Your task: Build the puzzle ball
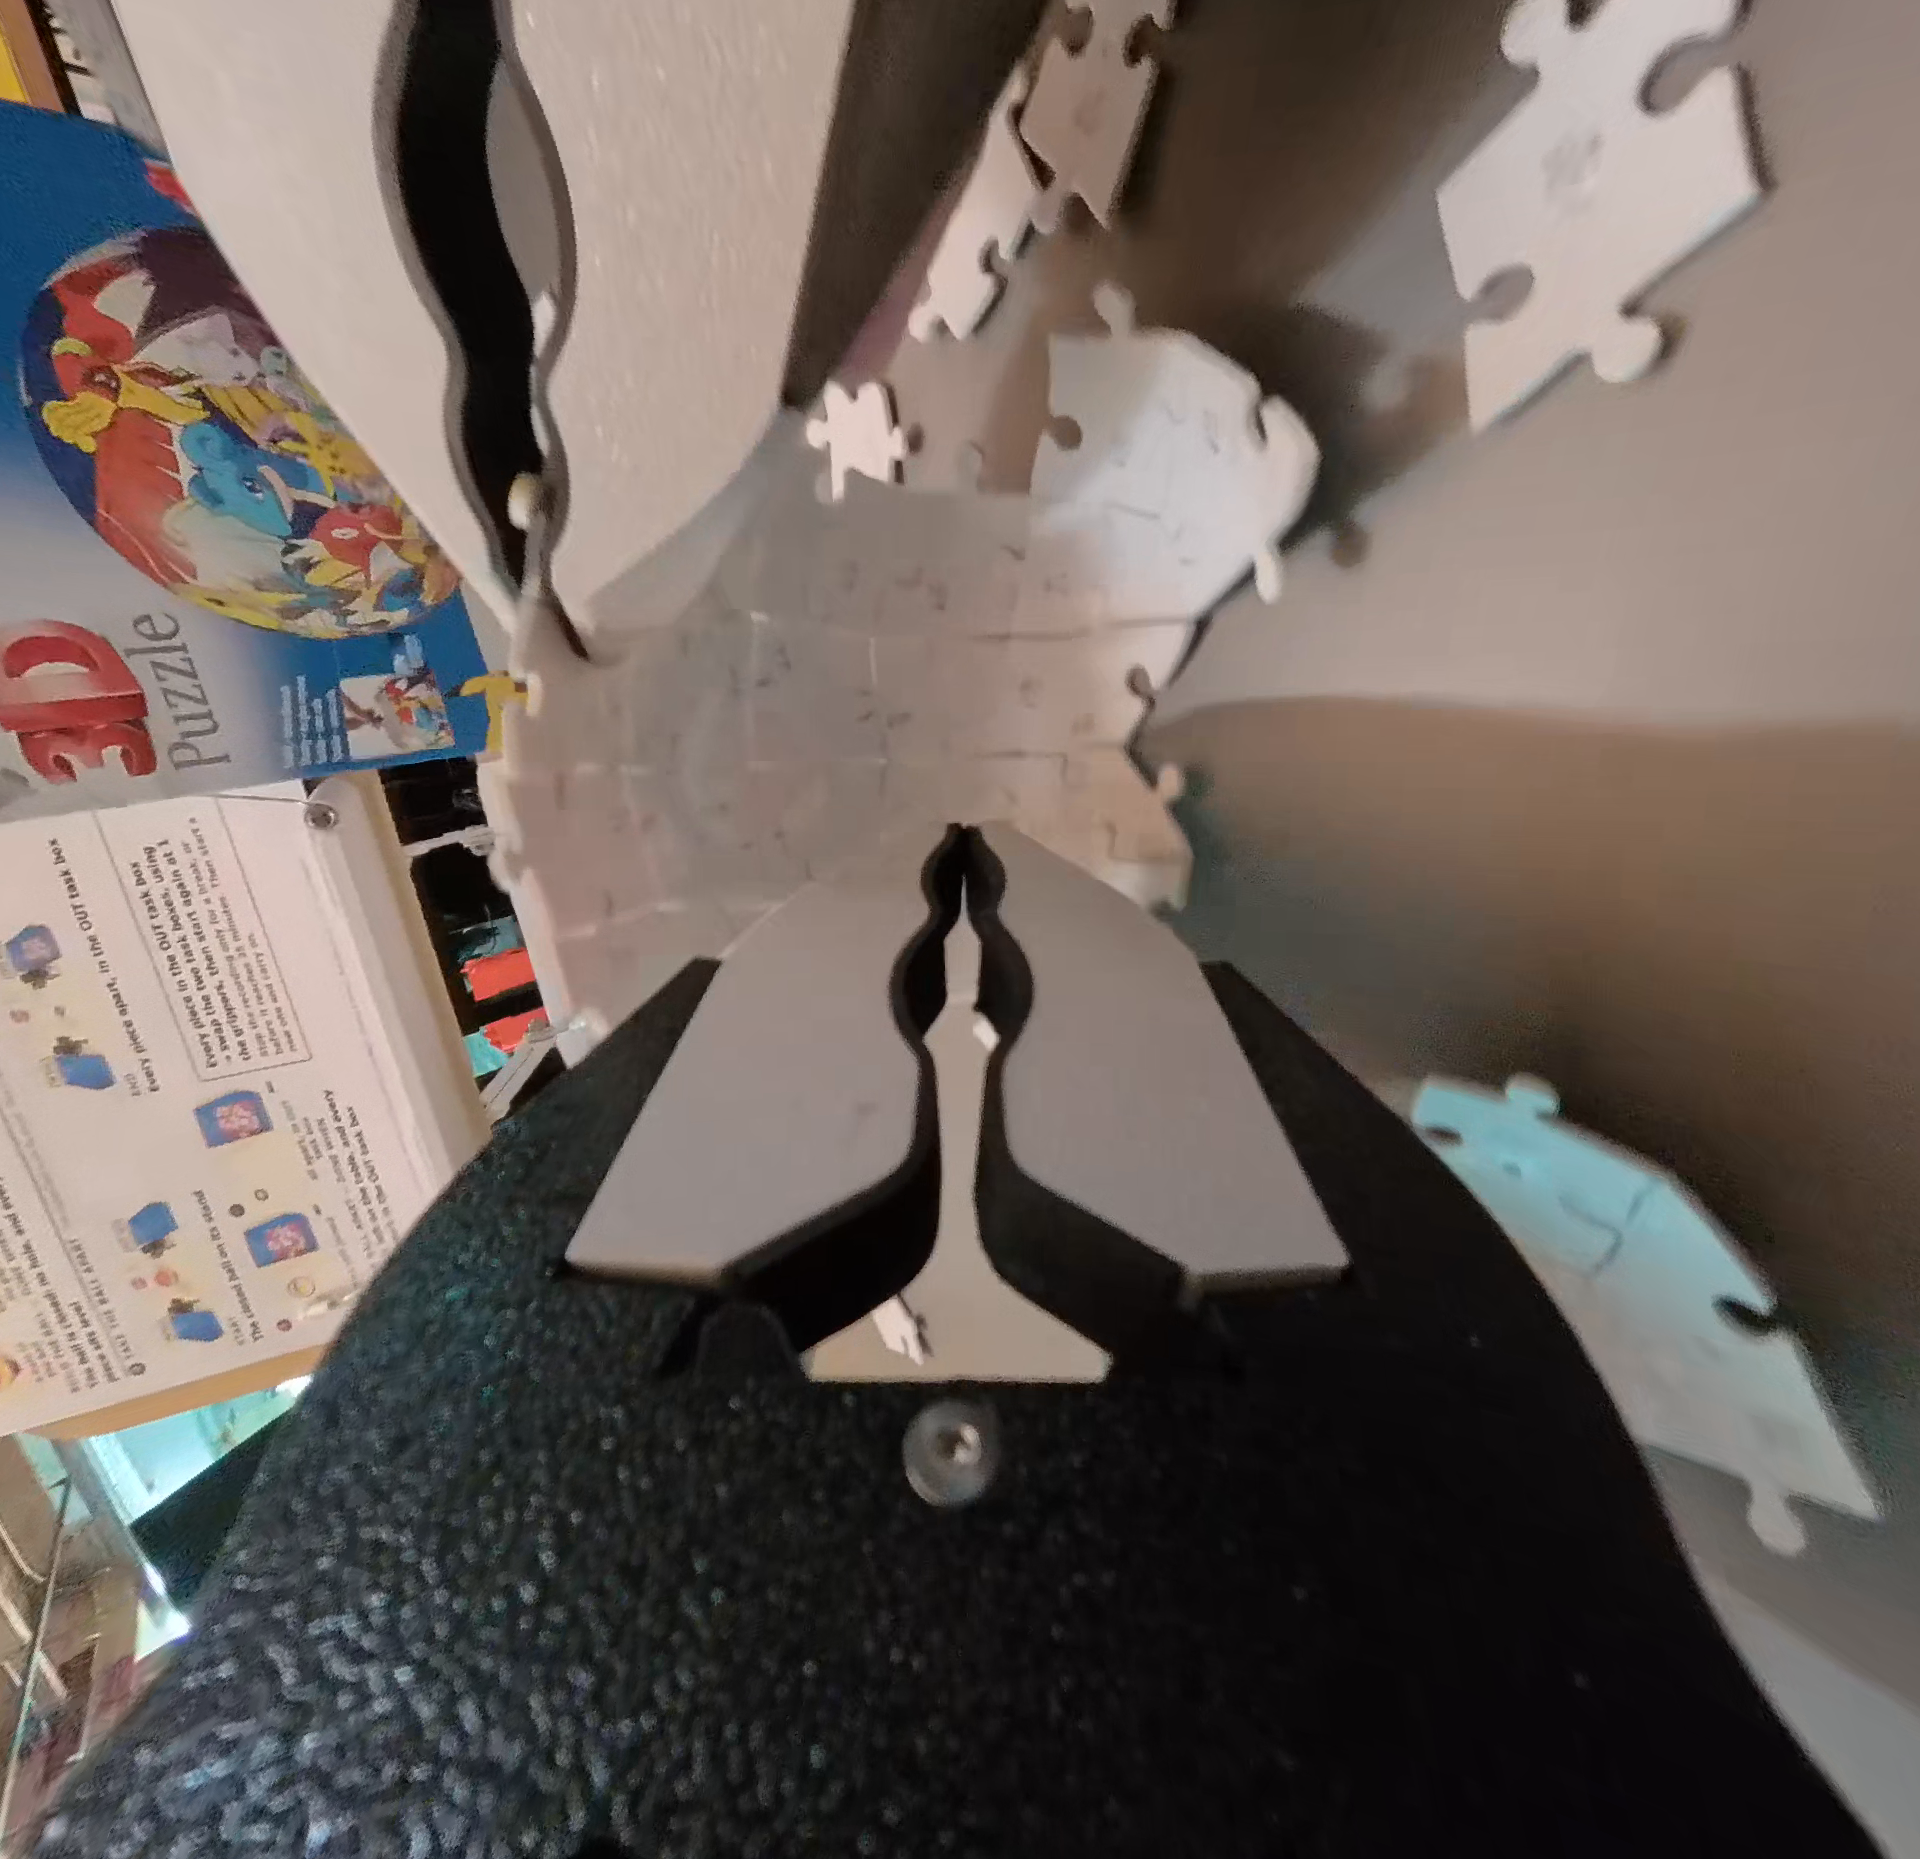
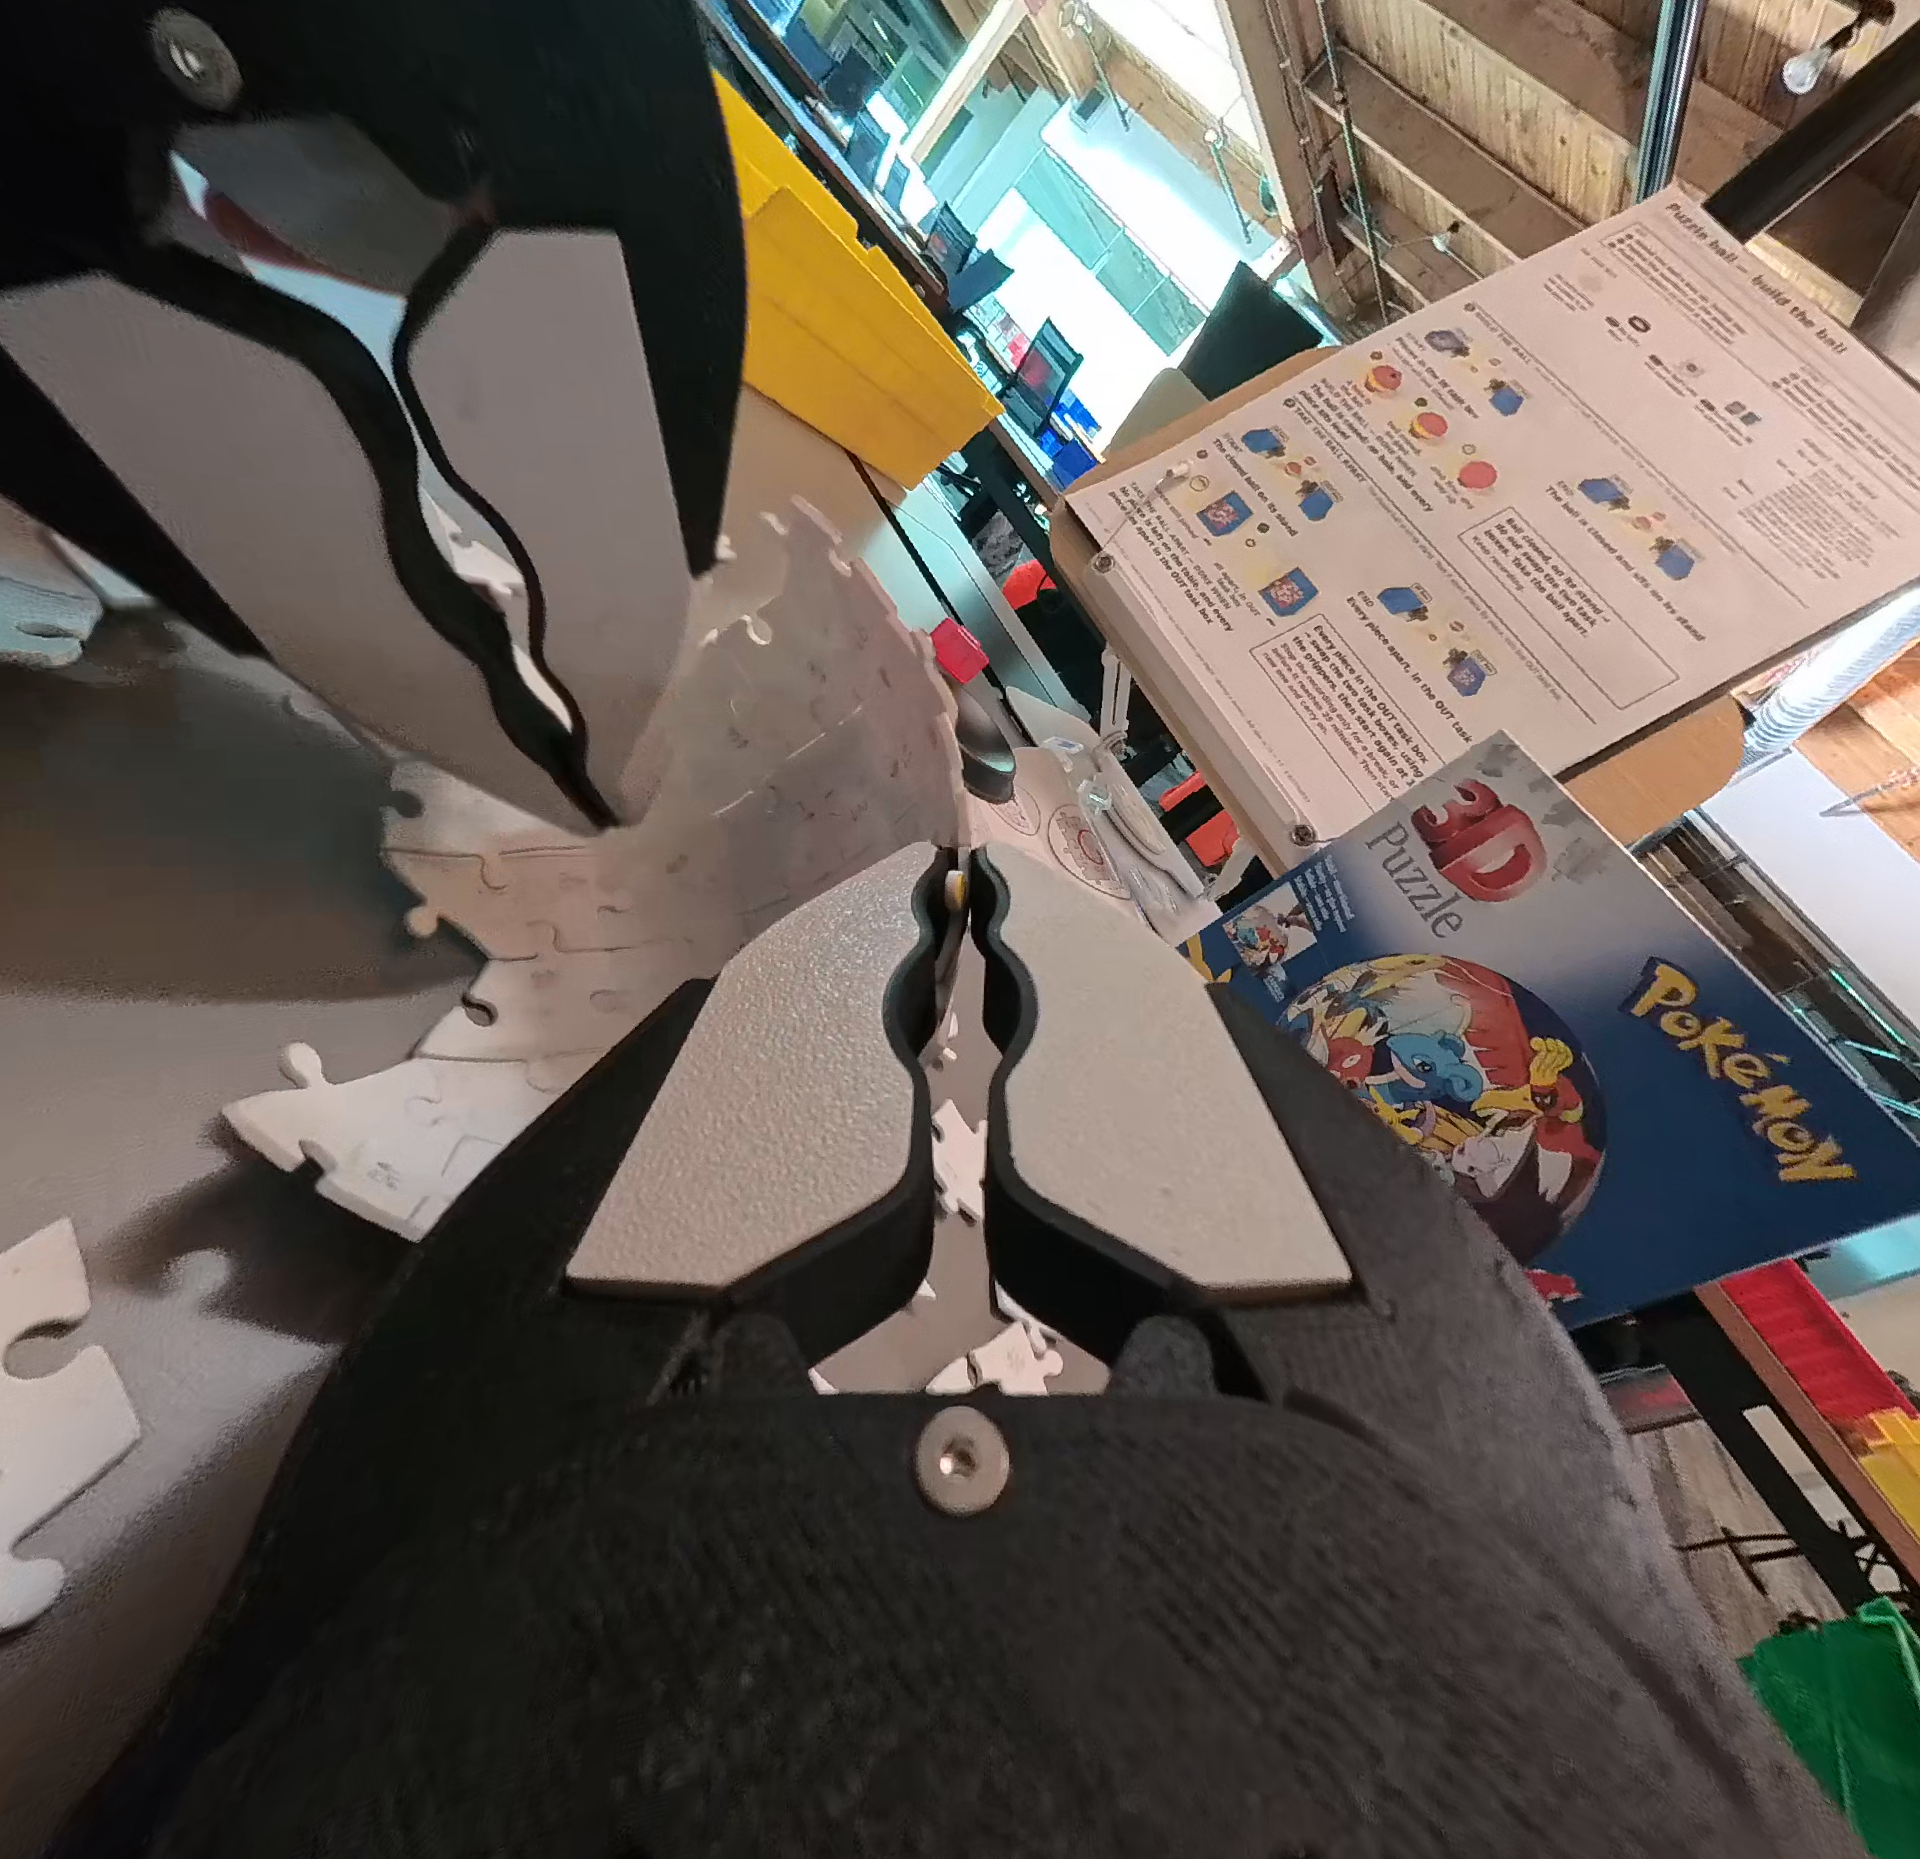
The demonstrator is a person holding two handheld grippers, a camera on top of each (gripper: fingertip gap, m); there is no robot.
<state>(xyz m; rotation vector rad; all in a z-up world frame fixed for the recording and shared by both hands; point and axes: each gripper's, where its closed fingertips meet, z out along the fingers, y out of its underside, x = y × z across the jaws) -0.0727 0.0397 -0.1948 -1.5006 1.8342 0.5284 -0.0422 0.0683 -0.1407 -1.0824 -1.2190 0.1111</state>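
Note:
A curved shell of joined white puzzle pieces [image 1: 883,687] shows its plain inner side, and it also shows in the right wrist view [image 2: 800,770]. My left gripper [image 1: 961,838] is shut on the shell's near edge. It comes in from the upper left of the right wrist view [image 2: 603,807]. My right gripper [image 2: 961,859] is shut on another part of the shell's rim, where a yellow sliver shows between the jaws. It reaches in from the upper left of the left wrist view [image 1: 545,604].
Loose white pieces [image 1: 1600,178] [image 1: 1621,1279] [image 2: 52,1394] lie on the grey table [image 1: 1558,770]. The blue puzzle box [image 2: 1558,1030] and an instruction board [image 2: 1507,479] stand behind. Yellow bins [image 2: 842,323] sit farther back. The grippers' ends are close to 7 cm from one another.

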